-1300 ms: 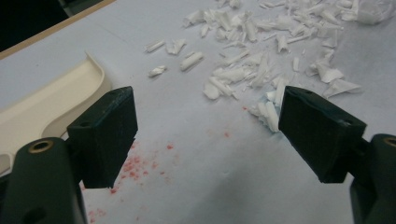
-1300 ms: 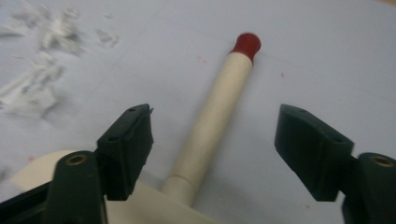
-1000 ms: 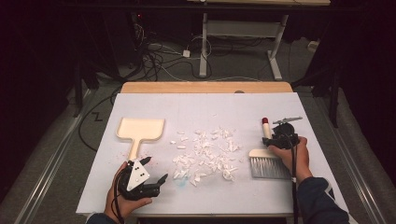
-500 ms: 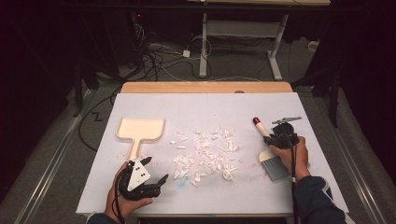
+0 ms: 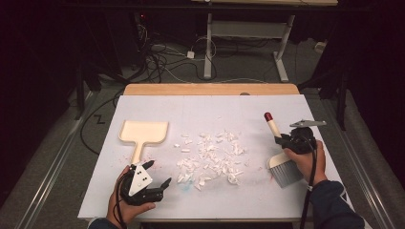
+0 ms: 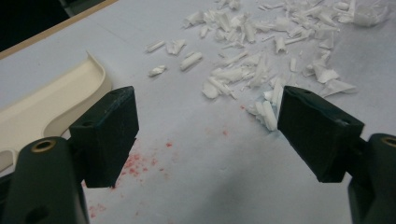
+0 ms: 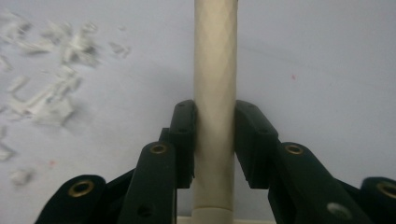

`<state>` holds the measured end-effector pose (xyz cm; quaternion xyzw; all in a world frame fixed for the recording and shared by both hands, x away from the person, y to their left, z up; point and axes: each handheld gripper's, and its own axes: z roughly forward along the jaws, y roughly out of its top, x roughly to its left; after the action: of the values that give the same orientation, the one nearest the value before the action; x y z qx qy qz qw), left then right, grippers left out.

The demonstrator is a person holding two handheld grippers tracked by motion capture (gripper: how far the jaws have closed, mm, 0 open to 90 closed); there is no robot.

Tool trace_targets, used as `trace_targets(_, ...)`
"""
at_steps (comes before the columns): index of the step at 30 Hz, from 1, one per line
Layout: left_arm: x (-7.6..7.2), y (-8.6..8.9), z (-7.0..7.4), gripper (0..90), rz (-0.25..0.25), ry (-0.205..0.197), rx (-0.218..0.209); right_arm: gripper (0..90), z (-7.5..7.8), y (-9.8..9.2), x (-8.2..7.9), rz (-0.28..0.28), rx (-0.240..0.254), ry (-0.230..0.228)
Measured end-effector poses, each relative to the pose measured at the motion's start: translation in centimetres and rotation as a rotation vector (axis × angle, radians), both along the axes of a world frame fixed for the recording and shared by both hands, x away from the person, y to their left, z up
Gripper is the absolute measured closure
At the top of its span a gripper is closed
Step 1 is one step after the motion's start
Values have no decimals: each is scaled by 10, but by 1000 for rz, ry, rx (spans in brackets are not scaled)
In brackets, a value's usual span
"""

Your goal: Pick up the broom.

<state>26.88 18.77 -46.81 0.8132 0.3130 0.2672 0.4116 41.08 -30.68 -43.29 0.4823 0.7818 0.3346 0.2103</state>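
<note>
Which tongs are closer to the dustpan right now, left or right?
Left. The left tongs sit open just below the dustpan, close to its handle. The right tongs are across the pile of white scraps, shut on the brush.

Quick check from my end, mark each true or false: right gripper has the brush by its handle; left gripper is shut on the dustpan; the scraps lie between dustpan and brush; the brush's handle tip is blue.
1. The right gripper clamps the brush by its handle: true.
2. The left gripper is shut on the dustpan: false, its jaws are open and hold nothing.
3. The paper scraps lie between dustpan and brush: true.
4. The handle tip is blue: false, it is red.
</note>
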Motion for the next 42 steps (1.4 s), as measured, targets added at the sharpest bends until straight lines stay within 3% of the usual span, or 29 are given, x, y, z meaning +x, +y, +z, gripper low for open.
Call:
trace_targets(7, 0, -1, 0, 196, 7, 14, -17, 714, 24, -11, -32, 37, 50, -146)
trace_targets(13, 0, -4, 6, 196, 3, 5, -45, 716, 44, -19, -60, 48, 88, -238)
trace_targets(18, 2, -15, 15, 196, -24, -1, -81, 718, 56, -16, -72, 63, 122, -285)
trace_targets(21, 2, -39, 27, 195, -97, -10, -102, 718, 64, -5, -78, 95, 132, -327)
trace_targets(22, 2, -39, 27, 196, -97, -10, -102, 718, 64, -5, -78, 95, 132, -327)
trace_targets(24, 5, -62, 34, 196, -161, 0, -126, 718, 65, 2, -79, 109, 130, -336)
trace_targets(26, 6, -71, 36, 201, -173, -1, -133, 718, 65, 8, -80, 111, 142, -342)
trace_targets(27, 8, -89, 42, 206, -225, 13, -161, 718, 67, 11, -81, 116, 141, -342)
trace_targets(29, 9, -99, 45, 206, -243, 14, -171, 718, 70, 18, -84, 127, 146, -360)
trace_targets(31, 12, -119, 50, 209, -288, 28, -193, 718, 71, 21, -85, 136, 144, -362)
trace_targets(32, 14, -139, 53, 216, -321, 36, -216, 718, 74, 30, -89, 144, 147, -372)
trace_targets(33, 14, -139, 53, 224, -321, 36, -216, 718, 76, 34, -91, 154, 145, -376)
trace_targets(37, 20, -183, 53, 238, -367, 68, -242, 718, 80, 54, -99, 191, 133, -397)
trace_targets(40, 23, -193, 51, 273, -358, 72, -260, 718, 81, 64, -104, 211, 134, -413)
trace_targets(41, 25, -198, 50, 306, -341, 84, -263, 718, 82, 76, -110, 239, 135, -420)
trace_targets(42, 30, -200, 47, 315, -335, 115, -299, 718, 82, 79, -111, 251, 136, -424)
